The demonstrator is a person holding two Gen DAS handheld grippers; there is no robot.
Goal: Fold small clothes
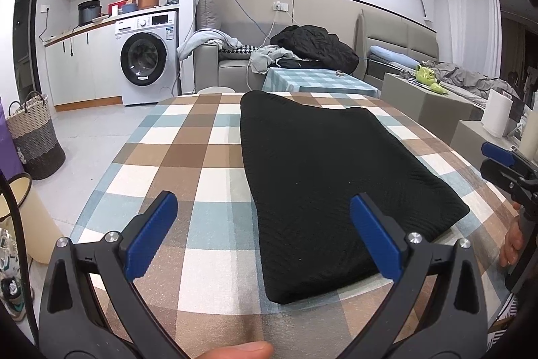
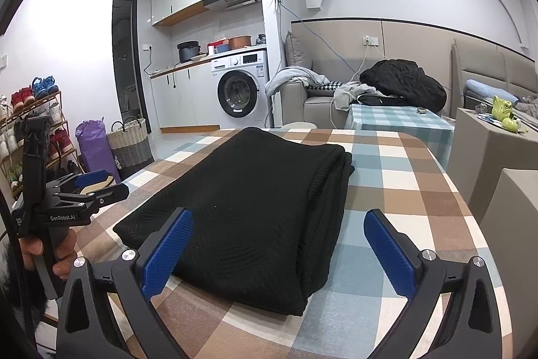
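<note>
A black knitted garment (image 1: 322, 187) lies folded into a long thick rectangle on the checked tablecloth (image 1: 188, 164), and it fills the centre and the right half of the left wrist view. The left gripper (image 1: 264, 236) is at the bottom of that frame with its jaws wide apart and nothing between them; its right blue pad (image 1: 376, 238) stands over the near edge of the garment, while the left pad is over bare cloth, so the near left corner of the garment falls between the two jaws. Whether the pad touches the fabric, I cannot tell. In the right wrist view the same garment (image 2: 255, 207) occupies the centre, with its stacked folded layers showing along the right edge. The right gripper (image 2: 279, 246) is also fully open and holds nothing; its left pad (image 2: 168, 254) is in front of the near edge of the garment and its right pad is over the tablecloth (image 2: 403, 170) beside the folded side. At the left edge of this frame a hand (image 2: 50, 254) holds the handle of the left gripper (image 2: 97, 185), beside the garment's left corner. A washing machine (image 2: 240, 90) stands in the upper middle background.
</note>
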